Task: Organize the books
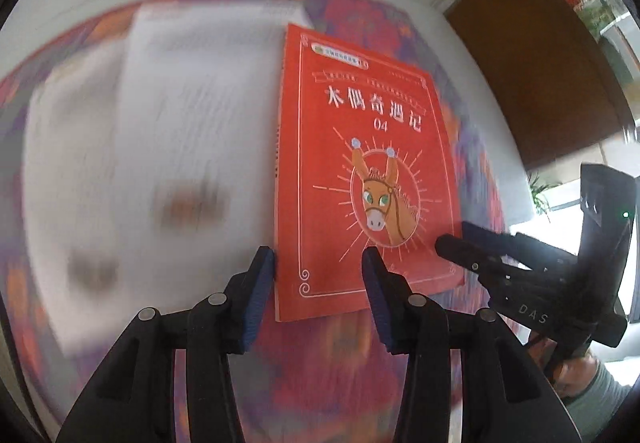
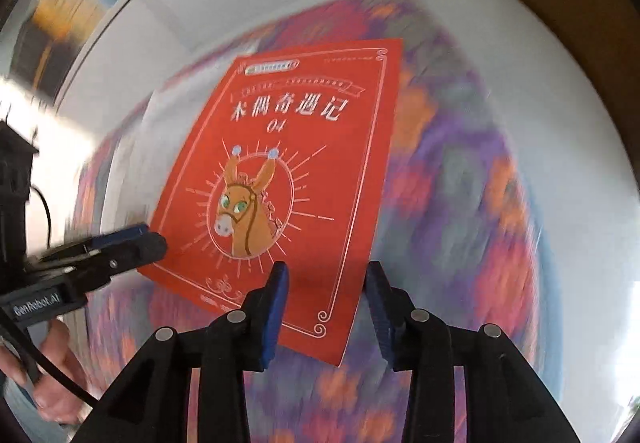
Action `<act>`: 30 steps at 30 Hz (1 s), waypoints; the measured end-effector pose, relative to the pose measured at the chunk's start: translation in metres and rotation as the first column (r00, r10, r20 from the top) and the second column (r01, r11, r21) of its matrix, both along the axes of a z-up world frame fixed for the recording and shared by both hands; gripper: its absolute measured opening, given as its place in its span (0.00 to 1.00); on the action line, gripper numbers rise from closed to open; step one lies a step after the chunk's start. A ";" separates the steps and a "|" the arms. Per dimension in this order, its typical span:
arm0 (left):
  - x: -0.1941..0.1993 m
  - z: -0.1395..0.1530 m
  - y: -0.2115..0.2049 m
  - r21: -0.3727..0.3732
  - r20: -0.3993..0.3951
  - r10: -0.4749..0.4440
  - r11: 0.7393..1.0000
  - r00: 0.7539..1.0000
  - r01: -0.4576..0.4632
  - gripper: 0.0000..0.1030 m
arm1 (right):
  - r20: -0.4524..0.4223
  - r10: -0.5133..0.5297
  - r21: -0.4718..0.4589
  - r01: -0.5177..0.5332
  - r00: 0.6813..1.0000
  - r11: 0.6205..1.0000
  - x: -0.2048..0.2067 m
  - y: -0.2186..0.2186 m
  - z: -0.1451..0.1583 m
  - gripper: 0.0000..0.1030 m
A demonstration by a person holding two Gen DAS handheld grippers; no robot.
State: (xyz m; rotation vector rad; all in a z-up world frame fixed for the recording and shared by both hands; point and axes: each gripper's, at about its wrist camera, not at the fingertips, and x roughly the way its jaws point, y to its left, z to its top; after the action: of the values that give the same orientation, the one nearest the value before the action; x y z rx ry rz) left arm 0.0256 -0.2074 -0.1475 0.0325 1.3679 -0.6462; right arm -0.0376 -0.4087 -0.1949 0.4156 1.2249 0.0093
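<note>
A red book (image 1: pixel 360 163) (image 2: pixel 300 163) with a donkey on its cover faces both cameras, sharp against smeared surroundings. My left gripper (image 1: pixel 318 263) (image 2: pixel 144 237) straddles its lower left corner. One pad sits against the spine edge and the other finger lies over the cover, jaws apart. My right gripper (image 2: pixel 326 283) (image 1: pixel 454 237) straddles the lower right corner the same way, with its outer finger just beside the book's right edge. Neither pair of pads clamps the book. Whether the book rests on the cloth I cannot tell.
A flowered purple and orange cloth (image 1: pixel 320 371) (image 2: pixel 460 203) lies under the book. A blurred white open book (image 1: pixel 140 143) lies to its left. A brown panel (image 1: pixel 540 63) stands at the back right. A hand (image 2: pixel 52 363) holds the left gripper.
</note>
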 end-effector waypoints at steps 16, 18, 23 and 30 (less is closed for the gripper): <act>-0.107 -0.021 0.126 0.052 -0.048 0.271 0.962 0.961 -0.268 0.40 | -0.077 0.319 0.001 -0.320 0.945 0.948 -0.058 0.123 -0.001 0.44; -0.109 -0.020 0.124 0.051 -0.040 0.270 0.962 0.962 -0.267 0.40 | -0.075 0.310 -0.010 -0.311 0.948 0.950 -0.063 0.131 -0.002 0.44; -0.110 -0.020 0.119 0.077 -0.022 0.239 0.968 0.971 -0.237 0.40 | -0.085 0.261 0.002 -0.262 0.961 0.965 -0.068 0.130 -0.002 0.44; -0.104 -0.024 0.104 0.089 -0.012 0.218 0.972 0.976 -0.216 0.40 | -0.091 0.215 0.012 -0.215 0.972 0.977 -0.084 0.115 0.004 0.44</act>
State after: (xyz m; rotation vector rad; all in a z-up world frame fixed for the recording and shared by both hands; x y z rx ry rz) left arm -0.0789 -0.1036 -0.1718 -0.0539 1.3974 -0.4041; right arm -0.1214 -0.2934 -0.1906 0.2863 1.3560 0.1790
